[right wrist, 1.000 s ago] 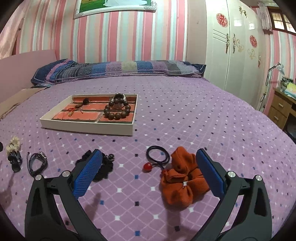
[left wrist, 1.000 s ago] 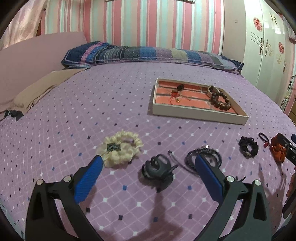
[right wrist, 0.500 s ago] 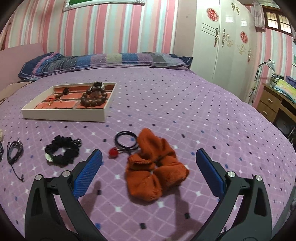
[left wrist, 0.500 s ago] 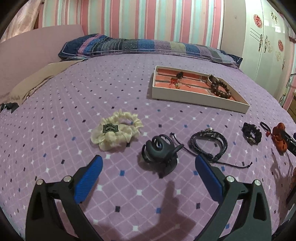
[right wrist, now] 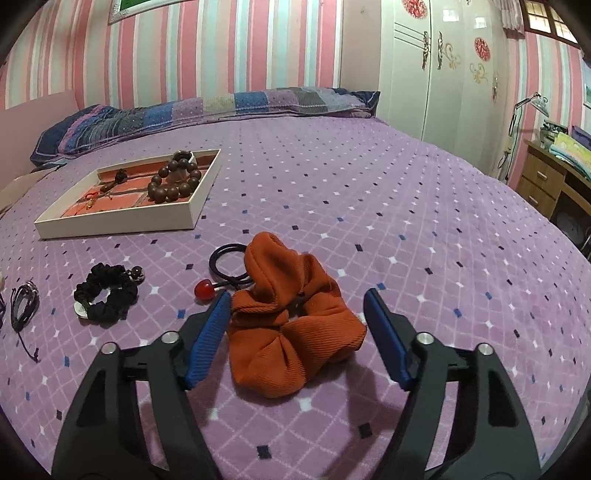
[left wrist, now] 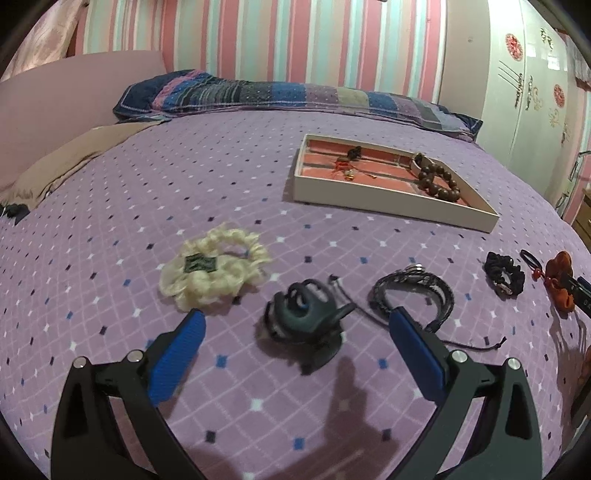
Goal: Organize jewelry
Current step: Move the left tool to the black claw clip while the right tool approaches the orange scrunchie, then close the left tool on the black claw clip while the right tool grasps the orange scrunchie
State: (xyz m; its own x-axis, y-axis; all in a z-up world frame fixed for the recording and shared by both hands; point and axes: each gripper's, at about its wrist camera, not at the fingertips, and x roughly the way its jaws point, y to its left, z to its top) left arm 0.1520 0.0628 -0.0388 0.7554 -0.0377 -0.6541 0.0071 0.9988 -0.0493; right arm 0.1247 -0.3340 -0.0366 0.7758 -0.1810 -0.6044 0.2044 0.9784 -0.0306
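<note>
Left claw (left wrist: pixel 295 328) gapes wide over the dark hair clip (left wrist: pixel 304 314), gripping nothing; only the right view shows right claw (right wrist: pixel 295 314) half-open, straddling the orange scrunchie (right wrist: pixel 291 321), unpinched.

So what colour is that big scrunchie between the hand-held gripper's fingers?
Burnt orange, ribbed fabric; the scrunchie shows best in the right wrist view.

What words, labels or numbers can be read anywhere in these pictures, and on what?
None can be read.
Dark patch on the cream scrunchie: marks too blurred to read.
Red round decals on the white wardrobe: ornamental, no legible characters.
Framed picture on the striped wall: no legible text.
</note>
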